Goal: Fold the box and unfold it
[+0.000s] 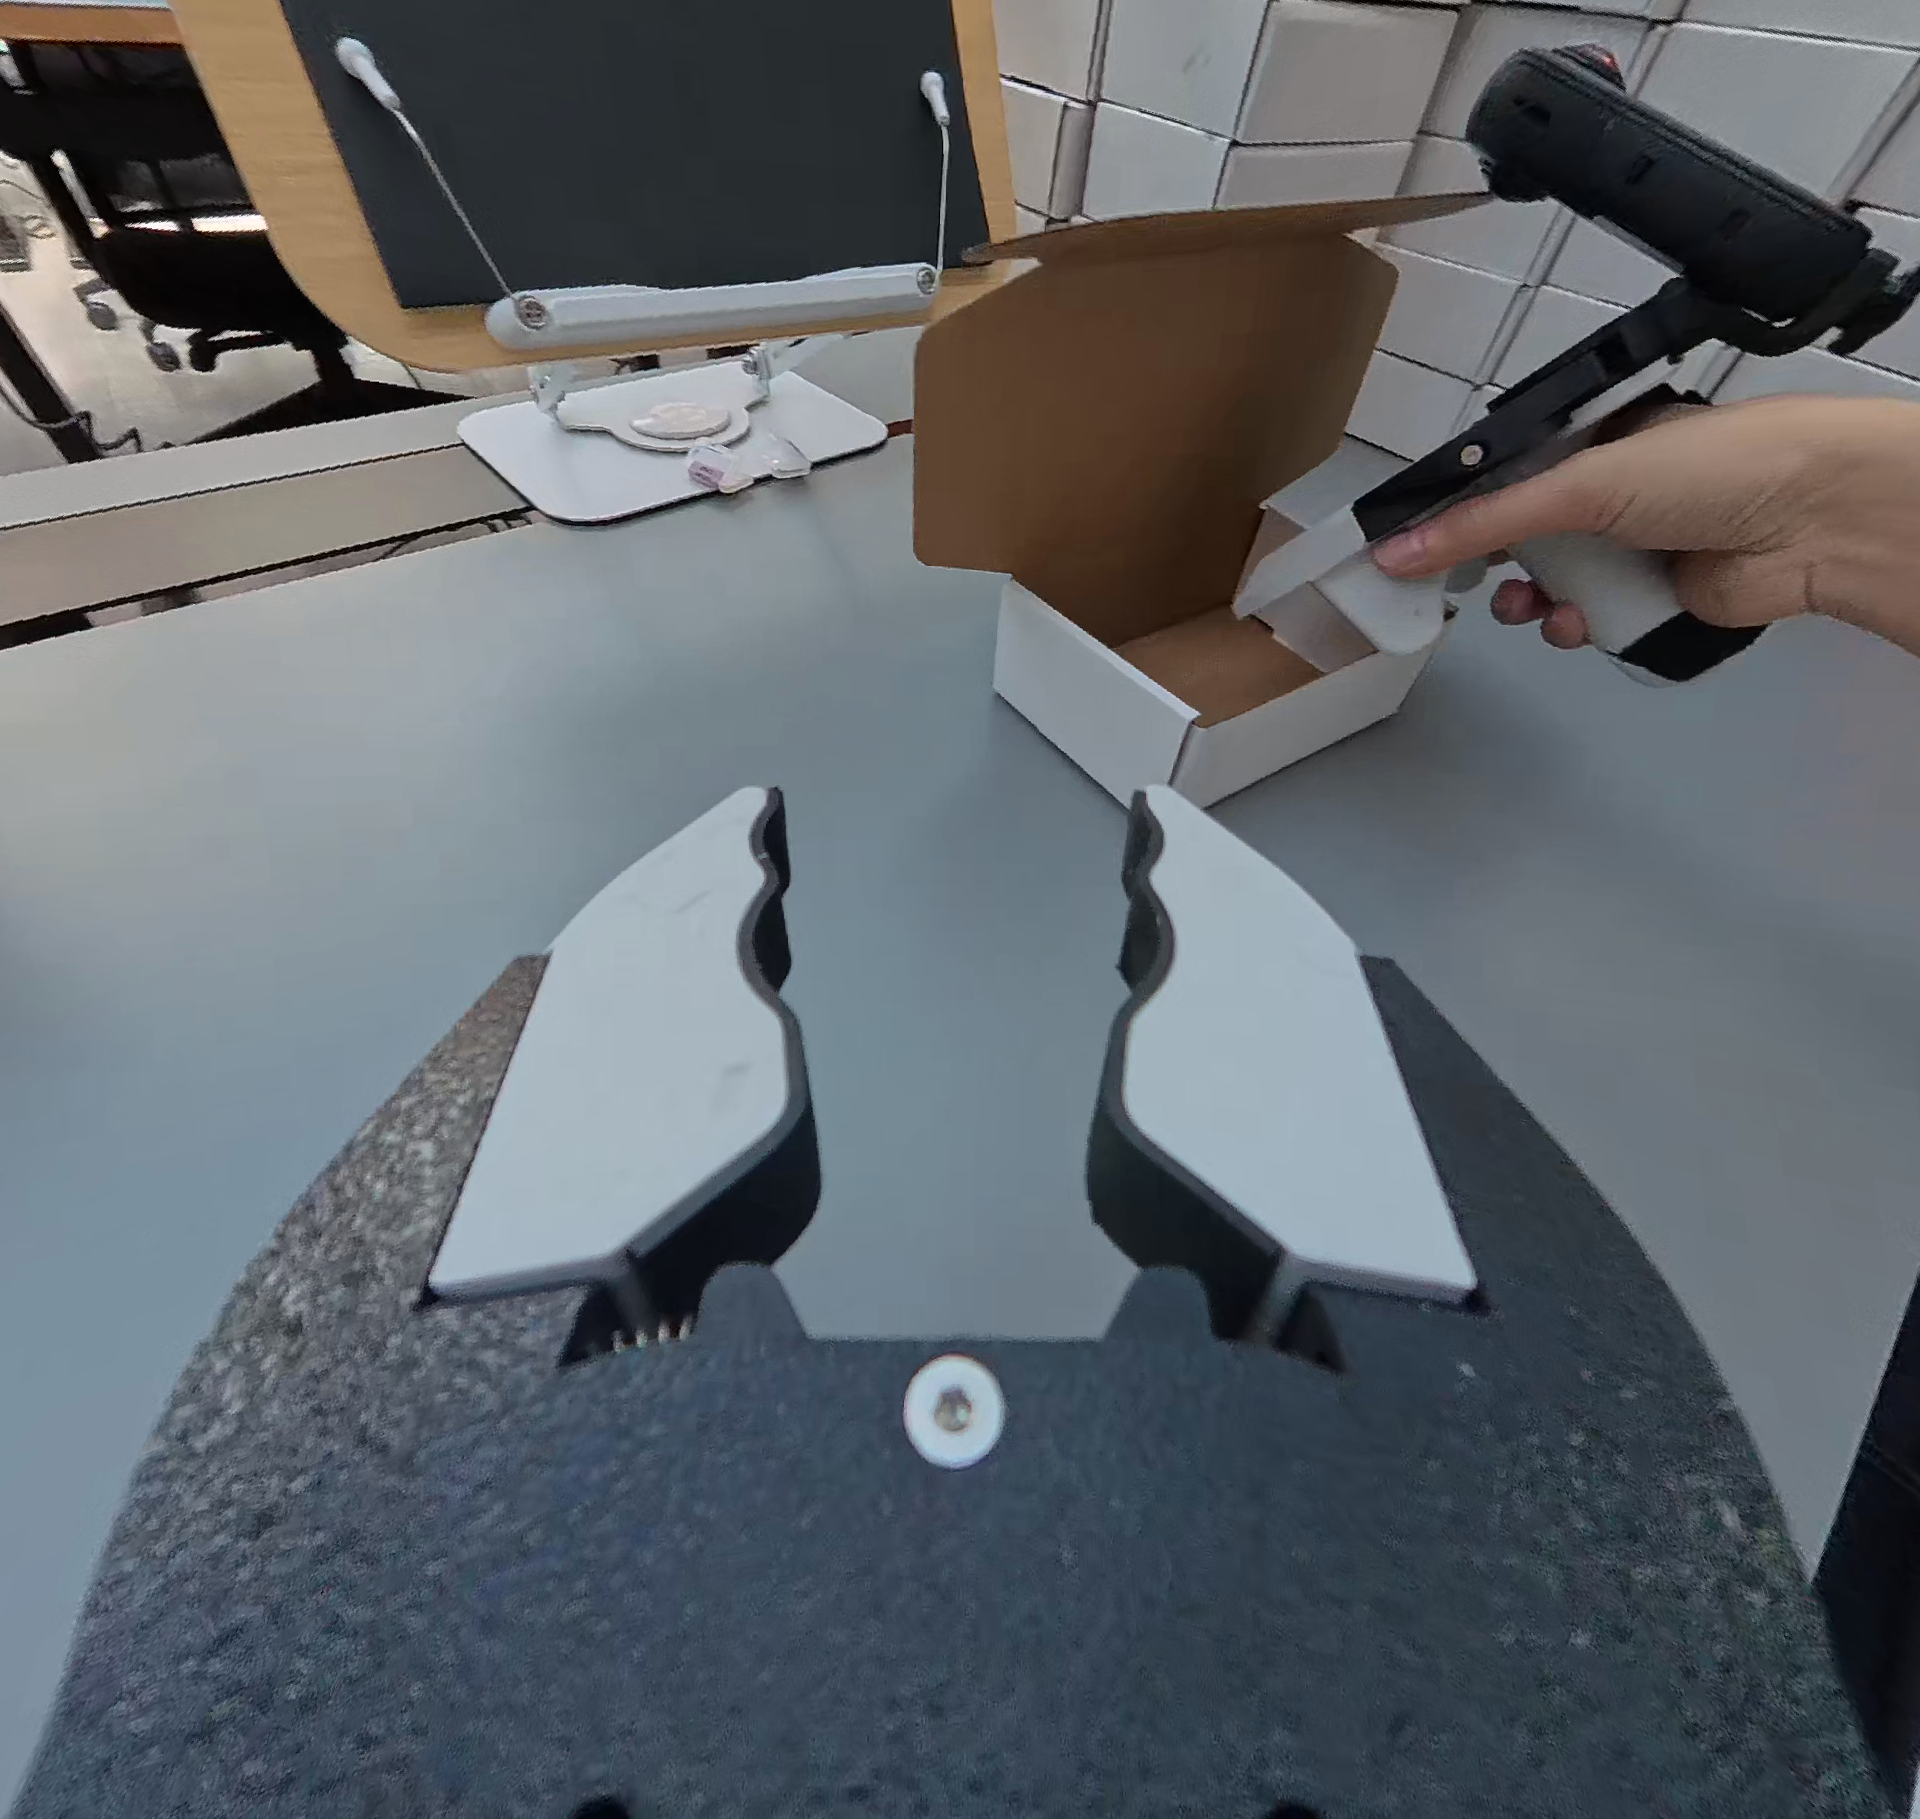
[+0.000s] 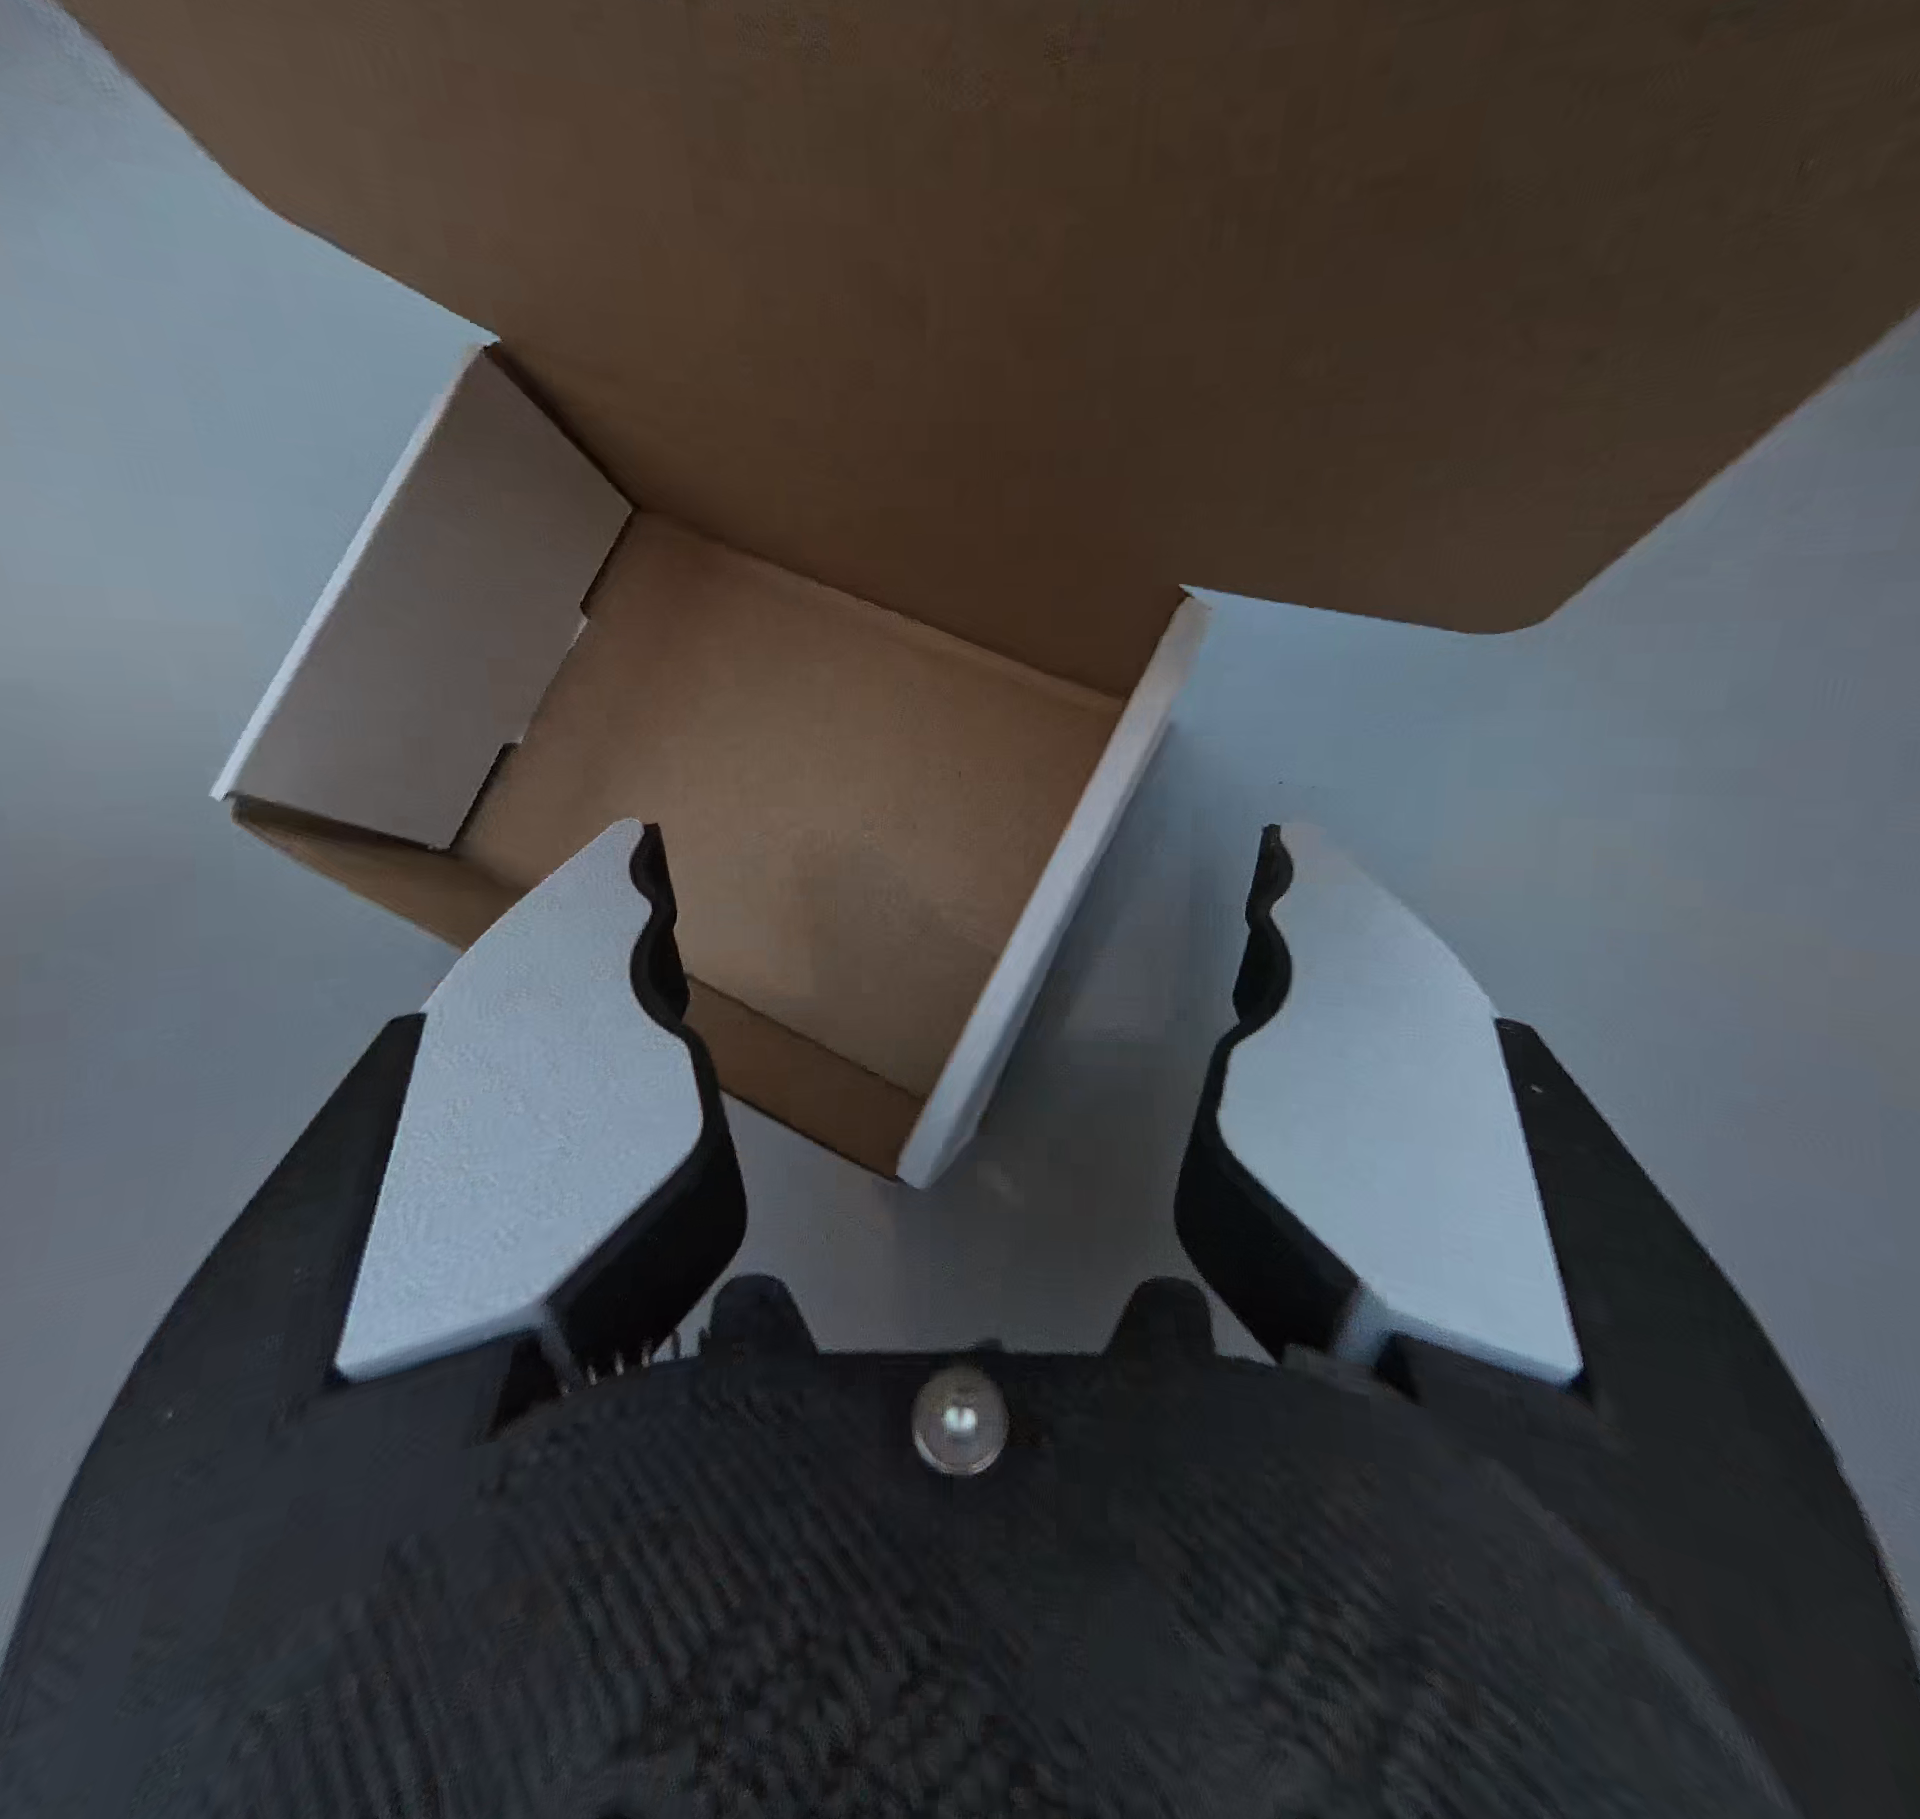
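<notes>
A small cardboard box [image 1: 1143, 720], white outside and brown inside, stands on the grey table [image 1: 416, 782] with its lid [image 1: 1143, 419] raised upright. My left gripper [image 1: 954, 813] is open and empty, low over the table just in front of the box. My right gripper [image 1: 1278, 574], held by a hand [image 1: 1714, 512], hovers over the box's right side and points down into it. In the right wrist view the right gripper [image 2: 961, 844] is open and empty above the box interior [image 2: 831, 782], astride the white side wall [image 2: 1049, 917], with the lid [image 2: 935, 211] overhead.
A book stand [image 1: 623, 107] with a dark panel and white base stands on the table behind the box at the left. A wall of stacked white boxes [image 1: 1299, 55] rises at the back right. Office chairs [image 1: 156, 211] are beyond the table's far left edge.
</notes>
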The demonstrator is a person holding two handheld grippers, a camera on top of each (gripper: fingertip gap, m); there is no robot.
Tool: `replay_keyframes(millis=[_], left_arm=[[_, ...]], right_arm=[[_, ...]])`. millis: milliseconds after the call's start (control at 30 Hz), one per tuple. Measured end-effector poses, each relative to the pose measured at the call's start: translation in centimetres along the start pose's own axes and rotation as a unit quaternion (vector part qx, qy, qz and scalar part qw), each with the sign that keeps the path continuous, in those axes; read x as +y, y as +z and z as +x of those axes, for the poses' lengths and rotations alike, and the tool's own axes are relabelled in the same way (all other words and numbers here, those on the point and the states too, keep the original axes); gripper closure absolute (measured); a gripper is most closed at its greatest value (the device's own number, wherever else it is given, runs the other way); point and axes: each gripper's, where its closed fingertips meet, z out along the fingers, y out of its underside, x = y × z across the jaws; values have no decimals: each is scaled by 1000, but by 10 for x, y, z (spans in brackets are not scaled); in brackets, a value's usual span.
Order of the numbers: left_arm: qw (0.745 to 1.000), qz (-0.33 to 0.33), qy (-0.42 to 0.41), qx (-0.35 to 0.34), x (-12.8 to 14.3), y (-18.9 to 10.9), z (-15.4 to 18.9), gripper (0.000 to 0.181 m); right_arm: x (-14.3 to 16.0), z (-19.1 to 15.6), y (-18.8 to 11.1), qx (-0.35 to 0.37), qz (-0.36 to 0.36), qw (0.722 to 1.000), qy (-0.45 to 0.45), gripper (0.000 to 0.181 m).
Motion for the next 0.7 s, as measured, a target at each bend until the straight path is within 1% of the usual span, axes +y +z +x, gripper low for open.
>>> replay_keyframes(millis=[67,100,133,167,233,267,367,433,533,633,700], left_arm=[[999,4,6,42,1,10,7,117],[998,10,8,62,-1,16,9,117],[996,18,12,84,-6,21,12,117],[994,29,18,107,-13,28,15,116],[988,45,32,141,-28,43,16,115],[985,43,37,164,-33,52,17,115],[979,30,39,200,-46,82,10,116],[975,20,52,215,-51,100,3,119],[969,-1,63,239,-56,123,-5,120],[964,-10,77,255,-60,141,-10,123],[957,-17,83,276,-60,150,-8,128]], right_arm=[[-7,10,-18,-36,59,998,-8,75],[-16,17,-29,-51,94,994,-4,75],[-27,22,-40,-72,130,989,-11,80],[-38,24,-51,-96,164,981,-29,90],[-57,37,-67,-104,214,968,-81,90],[-63,42,-72,-104,228,961,-119,96],[-76,51,-77,-118,246,943,-190,98],[-79,51,-75,-153,241,935,-213,102],[-73,46,-68,-218,214,921,-241,119],[-73,48,-62,-227,205,911,-275,125],[-78,52,-60,-216,213,904,-300,128]])
